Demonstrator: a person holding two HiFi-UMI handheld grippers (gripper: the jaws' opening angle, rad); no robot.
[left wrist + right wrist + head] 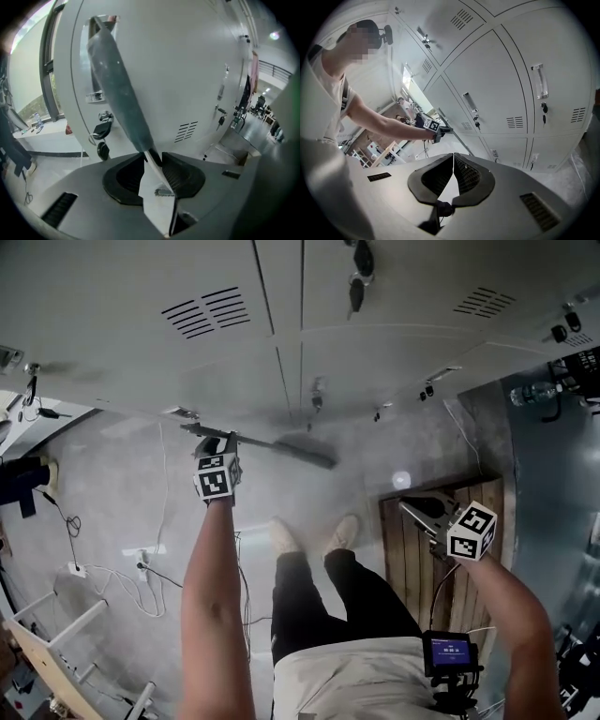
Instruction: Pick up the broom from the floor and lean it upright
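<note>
1. Grey metal lockers fill the 12 o'clock side of the head view, their doors vented with louvres. Dark keys hang from one lock.
2. The pale floor spreads below the lockers. White cables trail across it at 8 o'clock from the person's feet.
3. The person stands in dark trousers and light shoes, with both forearms reaching out toward the lockers.
4. A slatted wooden board lies on the floor at 3 o'clock from the shoes.
5. The broom is at 12 o'clock from the shoes, just in front of the lockers. It is blurred and runs roughly from 9 o'clock to 3 o'clock, dipping a little at the 3 o'clock end. In the left gripper view the broom rises from the jaws toward 11 o'clock. Whether its far end is clear of the floor cannot be told.
6. The left gripper is at 10 o'clock from the shoes. Its jaws are clamped on the broom's thin shaft.
7. The right gripper hangs over the wooden board at 3 o'clock. Its jaws are together at the tips with nothing between them.
8. A small device with a lit screen sits at the person's waist at 5 o'clock.
</note>
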